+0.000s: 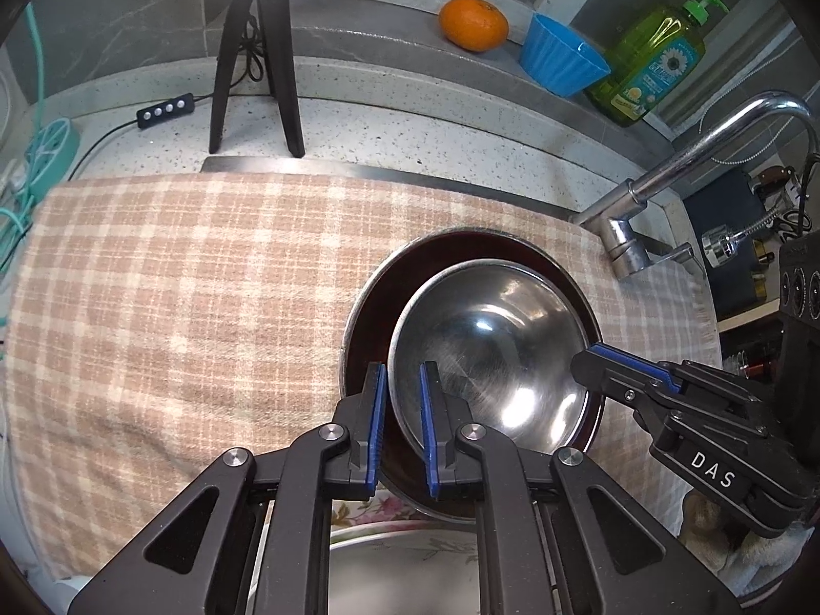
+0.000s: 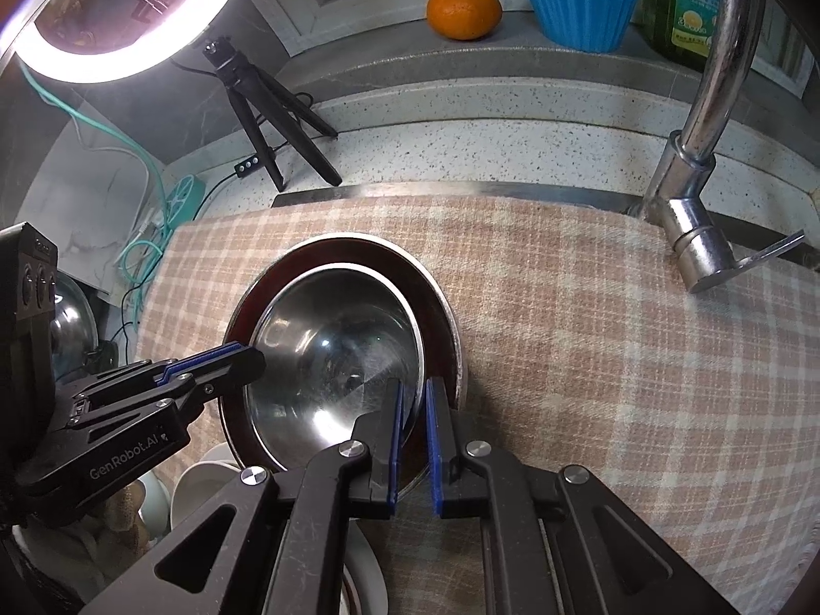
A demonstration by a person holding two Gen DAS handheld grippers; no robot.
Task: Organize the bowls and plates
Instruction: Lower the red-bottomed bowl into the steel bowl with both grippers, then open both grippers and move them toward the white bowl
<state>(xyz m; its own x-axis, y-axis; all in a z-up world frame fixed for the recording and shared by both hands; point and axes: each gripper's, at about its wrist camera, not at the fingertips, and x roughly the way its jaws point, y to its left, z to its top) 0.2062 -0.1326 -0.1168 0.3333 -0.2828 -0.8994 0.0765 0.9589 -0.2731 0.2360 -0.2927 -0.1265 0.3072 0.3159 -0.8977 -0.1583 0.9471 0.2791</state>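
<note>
A shiny steel bowl [image 1: 492, 348] sits inside a larger dark-lined bowl [image 1: 379, 307] on the checked cloth [image 1: 179, 307]. My left gripper [image 1: 402, 374] straddles the steel bowl's left rim, its blue pads close on either side, gripping it. My right gripper [image 2: 412, 394] straddles the same bowl's right rim [image 2: 417, 359] the same way. Each gripper shows in the other's view, the right one [image 1: 594, 353] and the left one [image 2: 251, 353]. A floral plate [image 1: 400, 538] lies under my left gripper. White dishes [image 2: 205, 487] lie at lower left.
A chrome tap [image 1: 630, 236] stands right of the bowls. An orange [image 1: 472, 23], a blue cup [image 1: 561, 54] and a green soap bottle [image 1: 651, 66] stand on the back ledge. A black tripod [image 1: 256, 51] and ring light [image 2: 128, 15] stand at back left.
</note>
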